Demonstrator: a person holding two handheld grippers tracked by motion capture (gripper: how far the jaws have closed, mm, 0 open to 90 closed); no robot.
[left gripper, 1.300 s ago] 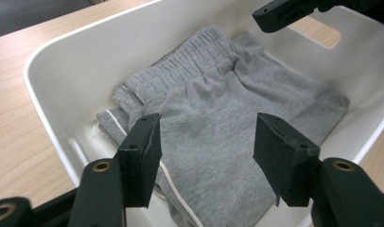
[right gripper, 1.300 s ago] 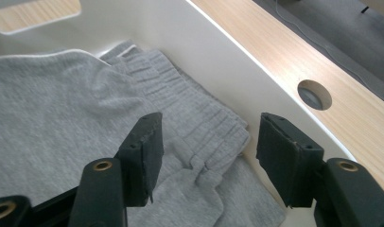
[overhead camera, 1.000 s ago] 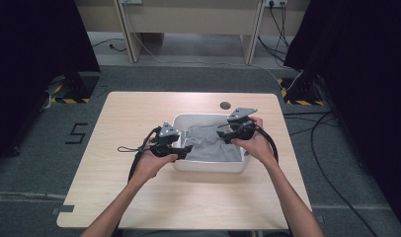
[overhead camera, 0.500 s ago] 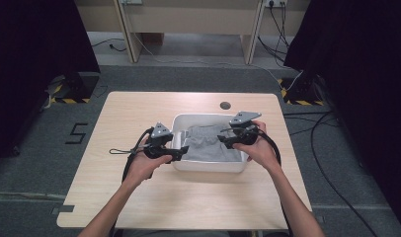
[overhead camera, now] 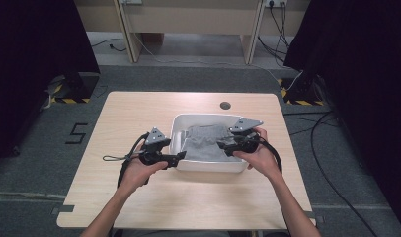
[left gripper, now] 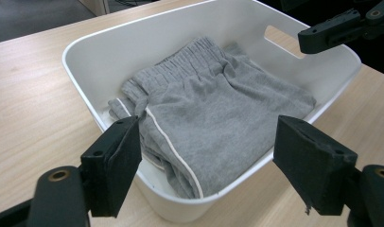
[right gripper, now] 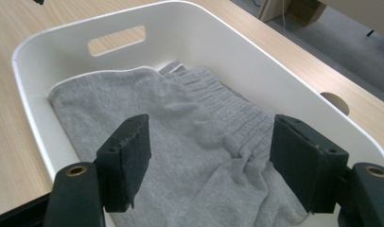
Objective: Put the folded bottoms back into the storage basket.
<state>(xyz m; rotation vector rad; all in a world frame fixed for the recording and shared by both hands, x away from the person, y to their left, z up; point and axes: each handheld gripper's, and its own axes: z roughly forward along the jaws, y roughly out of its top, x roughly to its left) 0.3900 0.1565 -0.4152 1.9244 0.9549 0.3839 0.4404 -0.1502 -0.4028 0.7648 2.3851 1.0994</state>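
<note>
Plastic, smooth and glossy white, forms the rectangular tub [overhead camera: 208,166] with rounded corners that sits on the pale wood-grain table [overhead camera: 139,111], right of the table's middle; a slot-shaped carrying handle is cut through each of its short end walls. Inside the tub lies a folded pair of grey knitted shorts [left gripper: 213,113] of soft fleecy cloth, with a ribbed, gathered elastic waistband toward the far wall and a thin white piping line running down one seam. The garment covers most of the tub floor and stays below the rim. The left gripper [overhead camera: 178,157], black with a grey three-cornered plate on top, is held just outside the tub's left end wall, near its front corner; in the left gripper view its two blocky jaws, faced with rough dark padding, stand wide apart with nothing between them, framing the tub's near corner. The right gripper [overhead camera: 221,146], of the same build, reaches in over the tub's right end above the cloth; in the right gripper view its jaws are likewise spread wide and empty, hanging over the grey fabric without pinching it. A round hole [overhead camera: 225,105] pierces the tabletop beyond the tub. Dark cables trail across the grey carpeted floor [overhead camera: 346,173].
</note>
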